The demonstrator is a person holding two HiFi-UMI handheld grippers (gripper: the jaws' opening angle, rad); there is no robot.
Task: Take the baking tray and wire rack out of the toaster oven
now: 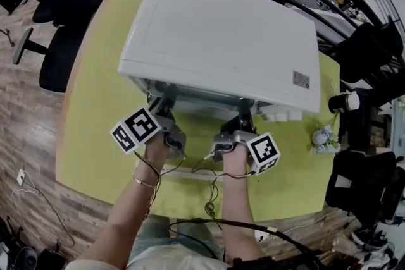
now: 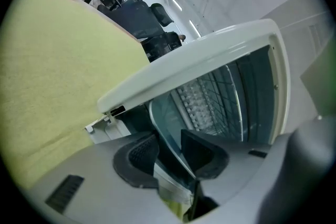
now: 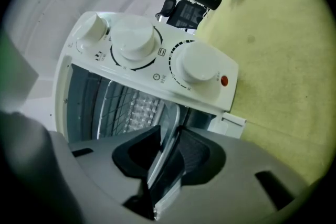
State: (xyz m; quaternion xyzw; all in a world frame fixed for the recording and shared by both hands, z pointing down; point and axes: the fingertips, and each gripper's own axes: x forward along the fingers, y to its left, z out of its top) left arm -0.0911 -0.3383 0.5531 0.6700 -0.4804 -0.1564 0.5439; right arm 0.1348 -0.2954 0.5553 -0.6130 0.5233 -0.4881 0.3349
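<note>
While sitting in toaster oven (image 1: 221, 35), baking tray (image 2: 164, 123): front rim at the mouth.
Wire rack (image 3: 123, 105): inside oven (behind tray rim).
Left gripper (image 2: 169, 157): clamped on tray rim.
Right gripper (image 3: 169, 153): clamped on tray rim too.

I've got a white toaster oven (image 1: 221, 35) on a yellow-green table (image 1: 95, 123). Its knobs (image 3: 134, 39) are cream-white, with black dial markings and a small red lamp (image 3: 224, 81) beside them. The baking tray (image 2: 167, 113) looks silvery blue-grey, and the wire rack (image 3: 118, 102) is a grid of thin pale wires. My left gripper (image 2: 168, 139) and right gripper (image 3: 168, 136) are grey with black pads. Their marker cubes (image 1: 135, 128) carry black-and-white square patterns. The floor (image 1: 25, 136) is brown wood planking.
</note>
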